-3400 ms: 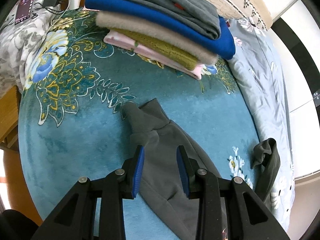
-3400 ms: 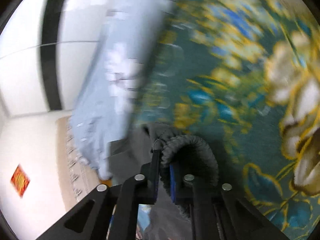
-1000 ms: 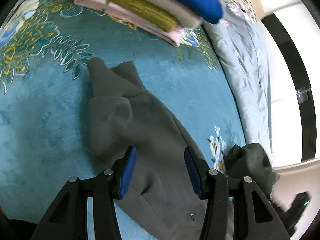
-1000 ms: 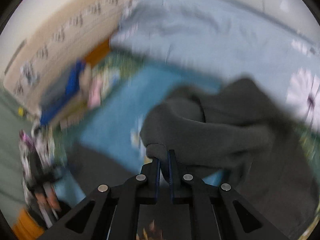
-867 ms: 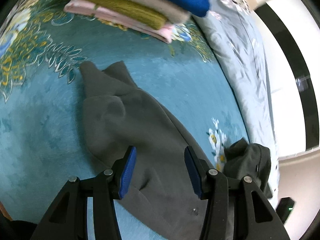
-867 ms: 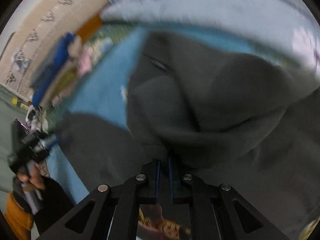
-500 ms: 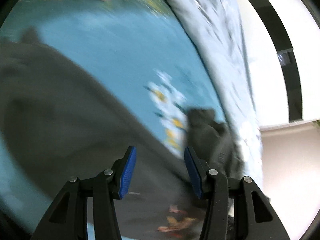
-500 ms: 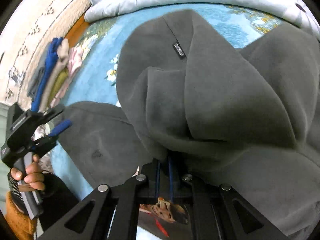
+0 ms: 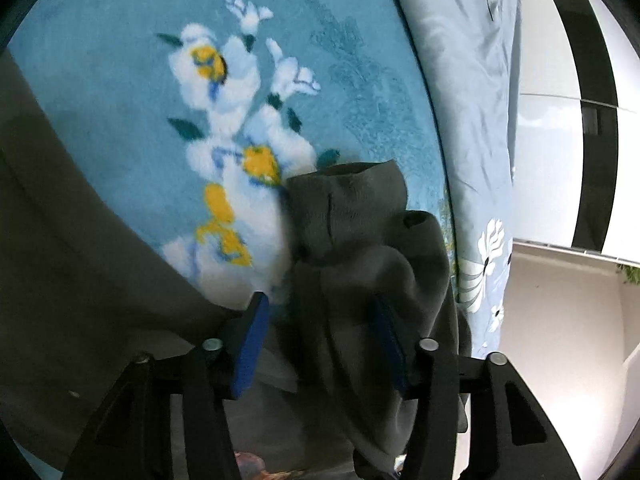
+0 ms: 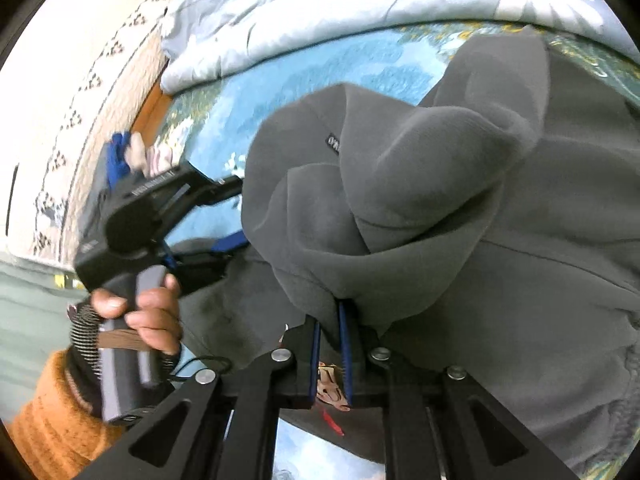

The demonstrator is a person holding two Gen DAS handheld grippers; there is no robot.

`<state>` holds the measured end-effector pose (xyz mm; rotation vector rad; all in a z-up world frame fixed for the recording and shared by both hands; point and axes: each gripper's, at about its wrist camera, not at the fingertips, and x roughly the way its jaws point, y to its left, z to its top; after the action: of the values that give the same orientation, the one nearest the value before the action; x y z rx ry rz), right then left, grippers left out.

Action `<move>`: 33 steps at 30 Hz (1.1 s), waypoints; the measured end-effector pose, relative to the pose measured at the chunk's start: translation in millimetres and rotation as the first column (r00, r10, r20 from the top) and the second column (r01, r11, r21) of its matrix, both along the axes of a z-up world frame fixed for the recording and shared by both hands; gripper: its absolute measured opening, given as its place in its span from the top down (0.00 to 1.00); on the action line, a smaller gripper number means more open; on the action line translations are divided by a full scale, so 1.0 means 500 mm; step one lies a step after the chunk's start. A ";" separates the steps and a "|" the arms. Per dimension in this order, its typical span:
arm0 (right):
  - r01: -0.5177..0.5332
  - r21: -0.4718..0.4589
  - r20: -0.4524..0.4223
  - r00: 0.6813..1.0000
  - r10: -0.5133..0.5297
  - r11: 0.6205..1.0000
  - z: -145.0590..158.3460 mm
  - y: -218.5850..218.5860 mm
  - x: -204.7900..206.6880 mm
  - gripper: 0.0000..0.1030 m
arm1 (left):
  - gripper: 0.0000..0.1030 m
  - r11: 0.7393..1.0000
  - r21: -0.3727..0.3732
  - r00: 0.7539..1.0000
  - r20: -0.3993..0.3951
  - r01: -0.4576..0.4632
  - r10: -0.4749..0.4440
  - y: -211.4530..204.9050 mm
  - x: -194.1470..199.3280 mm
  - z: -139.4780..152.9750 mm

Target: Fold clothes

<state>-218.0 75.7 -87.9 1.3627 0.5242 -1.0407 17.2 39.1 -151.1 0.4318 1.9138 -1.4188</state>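
The right gripper [image 10: 328,320], with its blue-padded fingers pressed together on a fold of the dark grey fleece garment [image 10: 460,220], is holding that bunched cloth up over the teal plush blanket with white and yellow flowers [image 9: 280,60]. The left gripper [image 9: 322,332] is standing with its jaws wide apart around the garment's ribbed cuff end [image 9: 352,200], which is lying on the blanket just beside the pale blue floral quilt [image 9: 472,80]. Farther off, a stack of folded clothes [image 10: 132,156] is sitting near the blanket's far edge.
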 end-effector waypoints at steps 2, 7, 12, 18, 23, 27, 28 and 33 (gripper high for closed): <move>0.020 -0.010 0.008 1.000 -0.020 1.000 0.018 -0.001 -0.010 0.88 | 0.66 1.000 -0.014 1.000 0.007 0.000 0.000 -0.002 -0.003 0.008; 0.026 -0.021 0.002 1.000 -0.026 0.999 0.049 0.005 -0.020 0.79 | 0.93 0.994 -0.103 0.996 0.081 0.035 -0.027 -0.011 0.000 0.050; 0.029 -0.044 0.014 0.999 -0.029 0.999 0.066 0.016 -0.026 0.31 | 0.95 0.970 -0.240 0.981 0.195 0.045 0.003 -0.042 0.061 0.123; 0.090 -0.012 0.033 0.995 -0.089 0.996 0.051 0.023 -0.055 0.31 | 0.95 0.918 -0.389 0.933 0.295 -0.080 0.206 -0.110 0.246 0.239; 0.120 0.005 0.036 0.992 -0.120 0.993 0.041 0.029 -0.066 0.31 | 0.95 0.901 -0.430 0.881 0.403 -0.058 0.249 -0.136 0.303 0.253; 0.154 0.023 0.026 0.988 -0.155 0.988 0.037 0.035 -0.084 0.31 | 0.95 0.914 -0.406 0.859 0.463 -0.014 0.218 -0.155 0.315 0.226; 0.165 0.025 0.018 0.986 -0.166 0.986 0.038 0.039 -0.092 0.31 | 0.95 0.913 -0.407 0.855 0.475 0.003 0.209 -0.161 0.315 0.226; 0.231 -0.003 -0.073 0.970 -0.230 0.973 0.058 0.057 -0.159 0.31 | 0.94 0.890 -0.455 0.869 0.433 -0.018 0.239 -0.177 0.350 0.254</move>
<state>-297.3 104.2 -58.9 1.4187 0.4286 -1.2824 192.4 -49.1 -24.1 0.3791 1.1576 -1.4355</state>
